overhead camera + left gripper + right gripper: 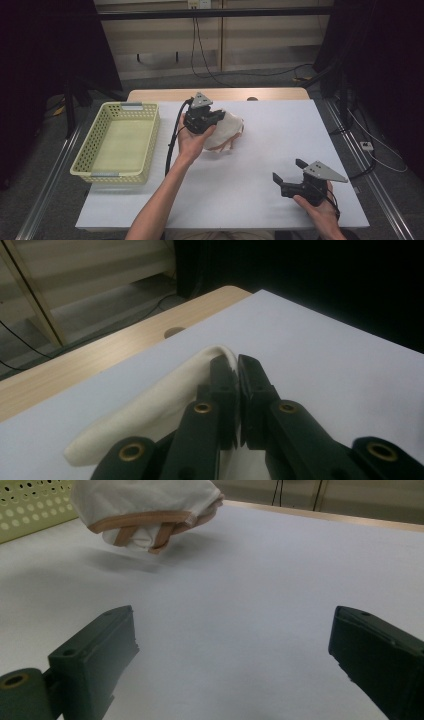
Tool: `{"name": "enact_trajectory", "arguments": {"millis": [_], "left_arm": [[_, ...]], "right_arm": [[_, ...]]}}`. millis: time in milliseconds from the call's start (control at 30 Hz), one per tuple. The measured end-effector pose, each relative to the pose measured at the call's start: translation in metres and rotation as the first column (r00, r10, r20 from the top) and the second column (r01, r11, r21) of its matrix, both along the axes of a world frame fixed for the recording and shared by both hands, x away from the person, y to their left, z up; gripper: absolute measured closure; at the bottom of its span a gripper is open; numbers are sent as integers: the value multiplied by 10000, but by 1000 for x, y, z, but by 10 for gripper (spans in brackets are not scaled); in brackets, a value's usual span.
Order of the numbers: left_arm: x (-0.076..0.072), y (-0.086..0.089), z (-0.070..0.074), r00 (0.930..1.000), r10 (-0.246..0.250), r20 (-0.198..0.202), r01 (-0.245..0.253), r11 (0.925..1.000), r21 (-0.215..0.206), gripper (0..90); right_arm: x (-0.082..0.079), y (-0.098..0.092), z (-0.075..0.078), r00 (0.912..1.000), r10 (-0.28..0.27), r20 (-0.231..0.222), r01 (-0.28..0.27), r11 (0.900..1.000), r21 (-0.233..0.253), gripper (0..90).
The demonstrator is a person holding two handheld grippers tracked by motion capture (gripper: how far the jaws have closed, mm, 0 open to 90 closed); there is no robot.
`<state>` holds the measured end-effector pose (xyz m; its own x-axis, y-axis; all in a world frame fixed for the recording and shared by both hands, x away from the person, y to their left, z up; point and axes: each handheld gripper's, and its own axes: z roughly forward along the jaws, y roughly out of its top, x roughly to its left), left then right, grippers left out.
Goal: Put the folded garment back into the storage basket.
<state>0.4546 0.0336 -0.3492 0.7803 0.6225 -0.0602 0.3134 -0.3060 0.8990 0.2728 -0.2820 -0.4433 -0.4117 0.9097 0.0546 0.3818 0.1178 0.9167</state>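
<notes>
A folded cream cloth bag (226,131) with tan straps hangs just above the middle of the white table, held up by my left gripper (218,116), which is shut on its upper fold. In the left gripper view the black jaws pinch the cream fabric (165,400), and my left gripper (237,365) points toward the table's far edge. The right gripper view shows the cloth bag (147,511) lifted, with a shadow beneath it. My right gripper (289,170) rests low near the front right of the table, open, with nothing between its jaws (235,645).
A pale yellow perforated basket (90,167) stands on the table's left side, empty; its wall also shows in the right gripper view (25,510). A bare wooden strip (150,95) runs along the table's far edge. Cables trail on the floor beyond.
</notes>
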Motion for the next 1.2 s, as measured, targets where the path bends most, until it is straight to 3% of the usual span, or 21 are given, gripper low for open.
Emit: {"name": "enact_trajectory", "arguments": {"millis": [567, 767, 1200], "left_arm": [[-13, 23, 20, 9984, 185, 529, -176, 9997, -174, 869], [-17, 30, 26, 9986, 208, 479, -186, 9988, -443, 870], [-31, 50, 45, 9933, 331, 1110, -283, 9986, -439, 870]], "right_arm": [[0, 1, 0, 10000, -13, 8, 13, 10000, -51, 52], [0, 0, 0, 10000, -18, 25, 18, 10000, -35, 52], [0, 0, 0, 9999, -93, 38, 93, 9999, -61, 51]]}}
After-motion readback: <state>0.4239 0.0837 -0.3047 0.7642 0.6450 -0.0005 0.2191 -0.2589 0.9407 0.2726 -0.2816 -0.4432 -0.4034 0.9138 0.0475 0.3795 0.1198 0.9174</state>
